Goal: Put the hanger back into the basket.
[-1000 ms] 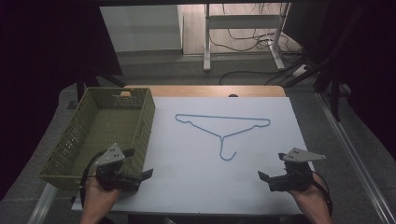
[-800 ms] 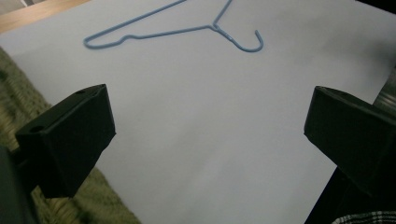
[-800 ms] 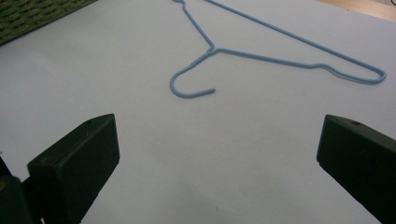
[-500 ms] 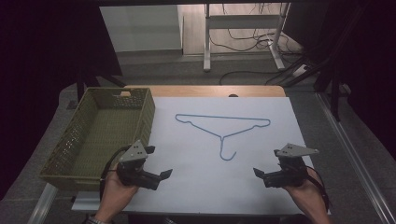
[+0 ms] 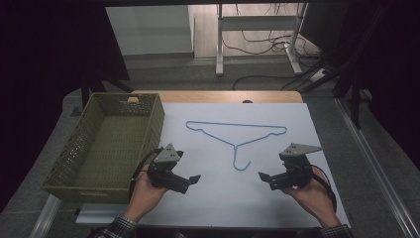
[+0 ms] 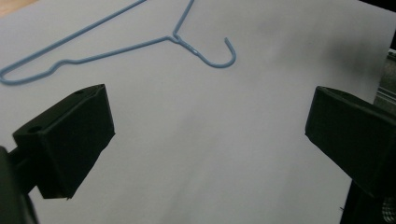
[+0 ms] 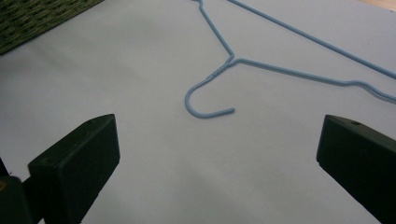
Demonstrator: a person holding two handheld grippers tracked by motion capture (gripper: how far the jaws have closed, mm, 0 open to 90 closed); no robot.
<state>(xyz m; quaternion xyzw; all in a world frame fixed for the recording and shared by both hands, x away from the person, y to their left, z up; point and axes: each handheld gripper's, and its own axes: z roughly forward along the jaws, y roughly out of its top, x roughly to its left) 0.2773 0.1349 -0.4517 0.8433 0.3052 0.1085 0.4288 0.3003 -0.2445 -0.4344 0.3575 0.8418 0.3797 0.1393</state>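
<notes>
Hanger wire (image 5: 236, 140), pale blue, lies flat on the white sheet (image 5: 223, 198) at the middle of the high view, bar toward the top of the frame and hook curling down toward me; the green mesh basket (image 5: 64, 166) sits at the left edge, just beside the sheet. I have both tongs low in the frame, each well apart from the hanger: the left tongs (image 5: 192, 180) at lower centre-left beside the basket, the right tongs (image 5: 264, 178) at lower centre-right, both spread wide and empty. In the left gripper view the hook (image 6: 219, 56) sits at the upper middle; in the right gripper view it lies just above centre (image 7: 205, 100). I judge the step in hand to be the approach for a pickup. Thin wire lying flush on paper is hard to get under, so I would aim for the twisted neck, where it is thickest, come in low with one jaw each side, and close slowly. Too steep a descent could snag the sheet.
</notes>
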